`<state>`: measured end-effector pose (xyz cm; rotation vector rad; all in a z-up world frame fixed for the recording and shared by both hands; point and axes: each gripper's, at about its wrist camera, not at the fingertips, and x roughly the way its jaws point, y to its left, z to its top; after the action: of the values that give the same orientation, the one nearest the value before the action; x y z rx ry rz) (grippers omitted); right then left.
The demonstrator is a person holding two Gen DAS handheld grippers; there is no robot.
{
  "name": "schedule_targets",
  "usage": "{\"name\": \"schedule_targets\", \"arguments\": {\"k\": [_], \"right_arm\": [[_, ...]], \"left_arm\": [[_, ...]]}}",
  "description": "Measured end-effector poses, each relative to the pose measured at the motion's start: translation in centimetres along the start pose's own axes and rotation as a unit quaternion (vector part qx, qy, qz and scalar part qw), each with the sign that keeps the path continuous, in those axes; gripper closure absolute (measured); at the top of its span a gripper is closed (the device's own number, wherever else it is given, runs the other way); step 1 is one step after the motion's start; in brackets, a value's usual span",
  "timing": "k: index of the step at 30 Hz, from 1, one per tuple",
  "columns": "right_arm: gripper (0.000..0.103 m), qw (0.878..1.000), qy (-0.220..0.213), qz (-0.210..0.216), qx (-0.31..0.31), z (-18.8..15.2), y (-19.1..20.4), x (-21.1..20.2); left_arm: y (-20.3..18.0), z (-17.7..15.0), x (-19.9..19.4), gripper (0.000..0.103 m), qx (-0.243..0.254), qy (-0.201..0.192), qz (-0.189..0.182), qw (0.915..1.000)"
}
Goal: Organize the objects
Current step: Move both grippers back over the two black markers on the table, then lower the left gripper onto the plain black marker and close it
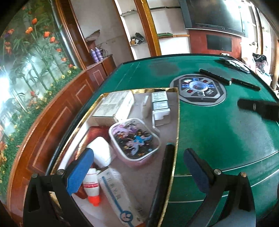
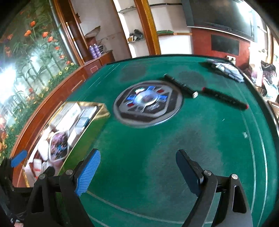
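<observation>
Left wrist view, left gripper (image 1: 139, 162) agape above gold-rimmed box (image 1: 176, 125), right gripper (image 2: 138, 167) agape, empty

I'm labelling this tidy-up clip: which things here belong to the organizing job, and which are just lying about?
Job:
gold-rimmed box
cartoon-print container
white cartons
orange-capped bottle
two black markers on the green table
open left gripper
open right gripper

Lying about:
purple bottles
wall screen
shelf clutter

Behind the green felt table (image 2: 157, 148) stand wooden cabinets (image 1: 57, 111), white shelves (image 1: 132, 31) and a floral mural (image 1: 26, 52).
</observation>
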<state>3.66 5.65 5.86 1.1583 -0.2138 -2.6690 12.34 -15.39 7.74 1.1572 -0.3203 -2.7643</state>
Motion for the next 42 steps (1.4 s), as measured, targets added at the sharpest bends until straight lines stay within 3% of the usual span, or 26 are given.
{"name": "schedule_targets", "arguments": {"k": [4,8,11,14,17,23,28,34,42], "right_arm": [[0.011,0.997,-0.055,-0.049,0.030,4.3,-4.1,-0.9],[0.010,0.984,-0.109,-0.093,0.103,6.5,-10.1,-1.7],[0.009,0.974,-0.094,-0.110,0.177,5.7,-14.2,-1.1],[0.009,0.964,-0.084,-0.097,0.232,5.3,-16.9,-1.0],[0.009,0.958,-0.084,-0.104,0.255,5.1,-17.9,-1.3],[0.009,0.960,-0.067,-0.088,0.258,5.2,-17.9,-0.6],[0.009,0.955,-0.072,-0.089,0.273,5.1,-18.5,-0.8],[0.009,0.948,-0.060,-0.083,0.301,4.8,-19.6,-0.5],[0.009,0.951,-0.055,-0.094,0.291,5.0,-19.2,-0.3]], "left_arm": [[-0.8,2.0,0.5,0.000,-0.020,0.018,-0.056,0.9981],[-2.7,4.9,1.3,0.001,-0.045,0.035,-0.119,0.9913],[-5.1,7.1,2.1,0.001,-0.041,0.031,-0.138,0.9890],[-7.9,9.3,3.3,0.001,-0.045,0.027,-0.157,0.9862],[-10.4,11.6,4.9,0.001,-0.058,0.027,-0.175,0.9826],[-14.5,15.7,9.4,0.001,-0.087,0.047,-0.185,0.9777],[-16.9,18.3,13.6,0.001,-0.084,0.066,-0.142,0.9841],[-18.2,18.6,16.6,0.001,-0.078,0.091,-0.128,0.9845],[-18.7,18.2,19.8,0.001,-0.106,0.111,-0.123,0.9805]]}}
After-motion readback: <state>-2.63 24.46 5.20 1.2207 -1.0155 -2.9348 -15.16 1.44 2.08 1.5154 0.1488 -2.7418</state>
